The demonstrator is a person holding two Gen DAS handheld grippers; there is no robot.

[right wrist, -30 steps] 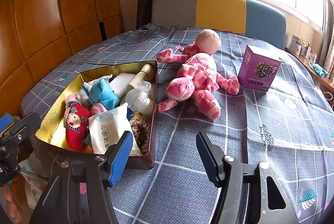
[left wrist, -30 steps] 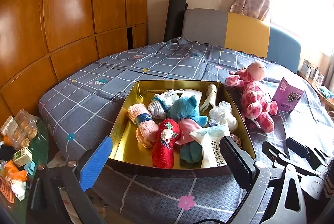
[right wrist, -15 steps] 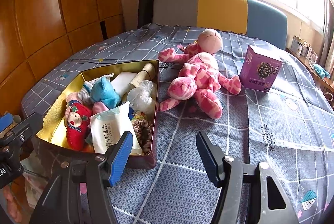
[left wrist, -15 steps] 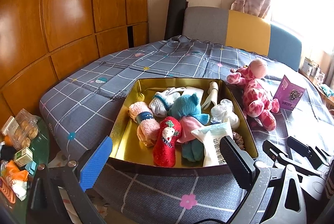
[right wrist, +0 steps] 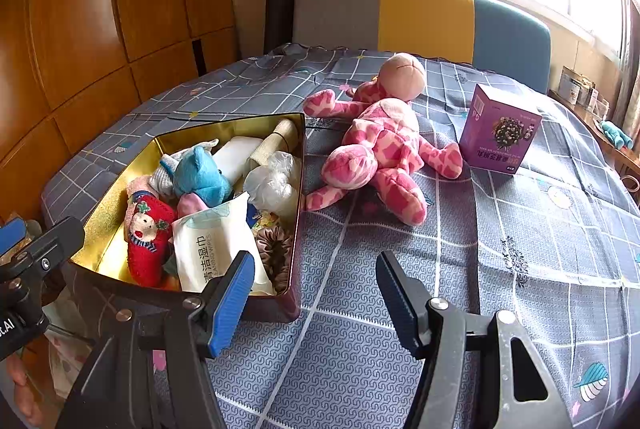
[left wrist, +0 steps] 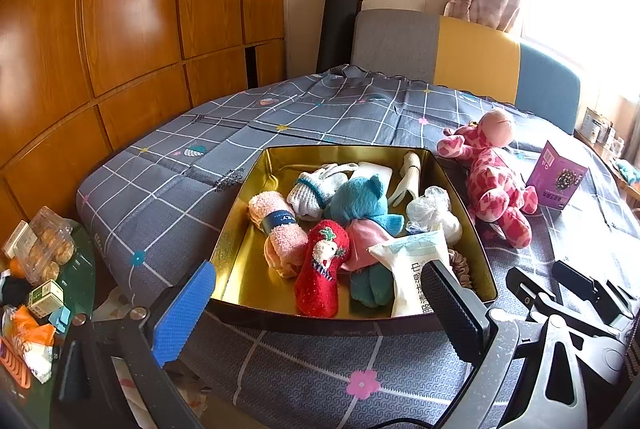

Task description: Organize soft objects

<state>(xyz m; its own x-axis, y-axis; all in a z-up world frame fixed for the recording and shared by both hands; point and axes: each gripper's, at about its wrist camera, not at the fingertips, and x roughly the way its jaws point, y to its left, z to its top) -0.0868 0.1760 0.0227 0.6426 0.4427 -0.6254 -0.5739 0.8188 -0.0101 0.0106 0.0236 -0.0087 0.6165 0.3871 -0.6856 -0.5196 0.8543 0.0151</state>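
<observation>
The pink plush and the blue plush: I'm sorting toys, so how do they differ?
The pink plush lies sprawled on the tablecloth, outside the gold tin; the blue plush sits inside it, among other items. The pink one looks larger and is spotted; the blue one is plain. Both are soft toys, untouched by either gripper.

Two near, forward-facing views, seemingly sharing tin.

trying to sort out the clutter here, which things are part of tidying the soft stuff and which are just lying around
Part of the job:
- pink plush toy, on the cloth beside the tin
- gold tin
- blue plush, red sock, pink rolled socks, all inside the tin

Just lying about:
- purple box
- wet wipes pack
- snack packets on the side table
</observation>
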